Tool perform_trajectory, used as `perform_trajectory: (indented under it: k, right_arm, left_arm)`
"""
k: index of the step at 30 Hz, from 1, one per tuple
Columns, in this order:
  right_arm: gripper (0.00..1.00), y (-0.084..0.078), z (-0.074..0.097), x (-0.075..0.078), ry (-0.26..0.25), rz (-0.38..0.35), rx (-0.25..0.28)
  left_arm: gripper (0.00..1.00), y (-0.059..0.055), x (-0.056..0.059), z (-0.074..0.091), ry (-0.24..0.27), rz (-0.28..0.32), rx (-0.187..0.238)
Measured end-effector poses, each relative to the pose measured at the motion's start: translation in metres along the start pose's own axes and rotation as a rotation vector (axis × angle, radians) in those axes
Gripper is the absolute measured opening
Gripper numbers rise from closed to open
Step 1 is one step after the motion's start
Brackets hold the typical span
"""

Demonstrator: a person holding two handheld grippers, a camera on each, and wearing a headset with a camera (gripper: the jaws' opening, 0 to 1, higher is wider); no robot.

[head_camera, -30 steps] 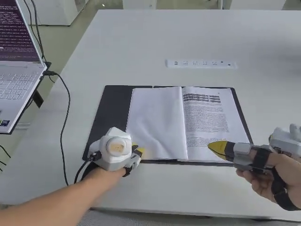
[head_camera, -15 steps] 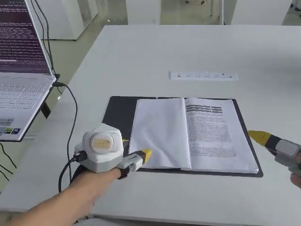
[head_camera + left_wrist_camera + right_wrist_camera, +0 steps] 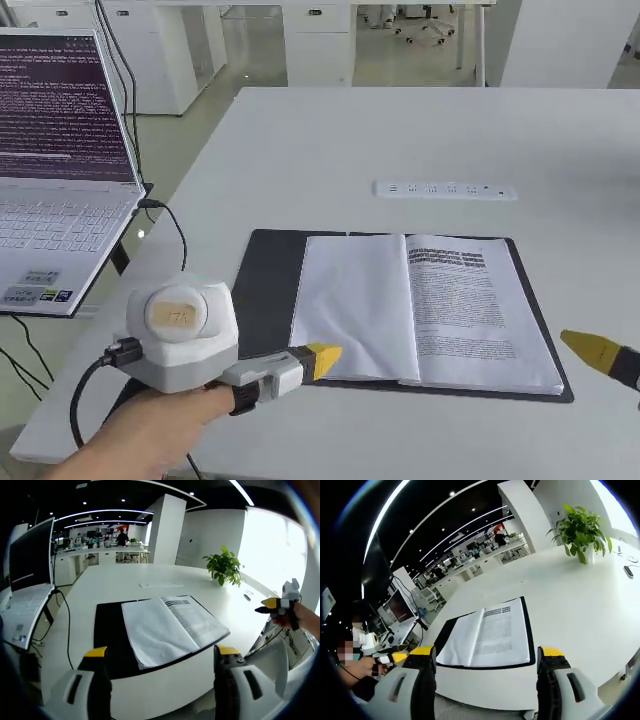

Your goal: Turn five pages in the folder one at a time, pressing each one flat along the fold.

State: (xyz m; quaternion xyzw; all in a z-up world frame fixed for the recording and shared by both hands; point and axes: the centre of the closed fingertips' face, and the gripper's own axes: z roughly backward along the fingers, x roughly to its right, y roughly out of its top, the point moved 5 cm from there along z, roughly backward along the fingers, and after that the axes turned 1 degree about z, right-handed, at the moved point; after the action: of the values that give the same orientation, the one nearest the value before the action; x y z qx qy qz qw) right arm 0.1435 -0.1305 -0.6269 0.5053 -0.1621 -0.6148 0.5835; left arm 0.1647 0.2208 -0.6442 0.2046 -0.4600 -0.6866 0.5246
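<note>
Folder (image 3: 400,305) lies open on white table (image 3: 400,130) (left hand-held gripper (image 3: 161,651), right hand-held gripper (image 3: 487,651): wide).

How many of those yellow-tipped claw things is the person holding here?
2. The left gripper is at the near left edge of the open folder; the right gripper is beyond the folder's near right corner, at the picture's edge. Both stand open.

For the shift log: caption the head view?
Open folder flat on white table; left gripper by its front-left corner, right gripper beyond its right edge.
</note>
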Motion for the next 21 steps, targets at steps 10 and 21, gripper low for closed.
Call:
perform_trajectory:
  k: [10,21]
  right_arm:
    - [0.85,-0.002,0.008,0.000,-0.016,0.071,0.031]
    - [0.81,0.010,0.000,0.004,-0.030,0.090,0.121]
  left_arm:
    - [0.82,0.001,0.000,0.015,0.012,0.009,0.032]
    - [0.80,-0.003,0.004,0.013,0.012,0.017,0.036]
